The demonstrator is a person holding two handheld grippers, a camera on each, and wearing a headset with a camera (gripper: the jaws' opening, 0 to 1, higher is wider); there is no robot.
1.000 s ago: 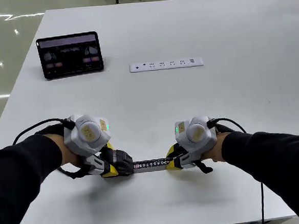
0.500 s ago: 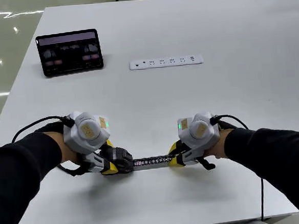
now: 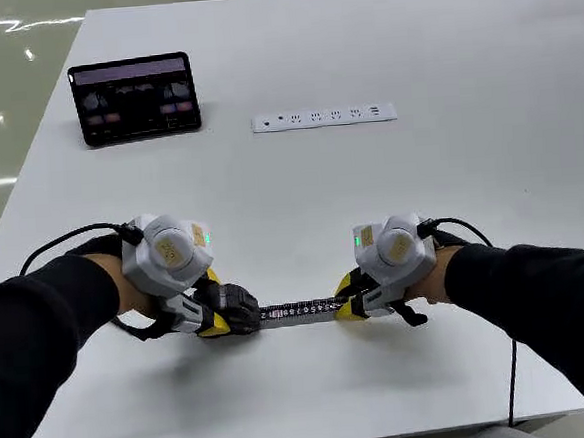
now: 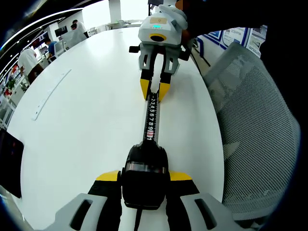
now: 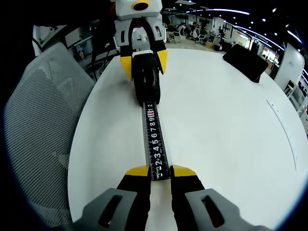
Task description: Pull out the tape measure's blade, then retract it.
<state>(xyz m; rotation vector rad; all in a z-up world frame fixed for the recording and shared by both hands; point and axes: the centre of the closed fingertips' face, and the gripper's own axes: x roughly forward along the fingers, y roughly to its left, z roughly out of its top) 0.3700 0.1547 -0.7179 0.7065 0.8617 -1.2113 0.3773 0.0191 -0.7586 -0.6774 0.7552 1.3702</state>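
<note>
Rightward, toward 3 o'clock, the right gripper (image 3: 344, 302) draws the blade (image 3: 298, 310) slightly longer, jaws clenched on its tip; left gripper (image 3: 218, 306) grasps the tape measure case (image 3: 236, 310) on the table (image 3: 449, 168); pull partly done, retraction remains.

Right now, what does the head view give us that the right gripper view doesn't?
Head view: the tablet with its screen lit, both black sleeves, and the right gripper from above. Right gripper view: a mesh chair beside the table, and numerals on the blade legible up to 12. Both: the left gripper clamped on the tape measure case, the right gripper pinching the blade's end, and the power strip.
</note>
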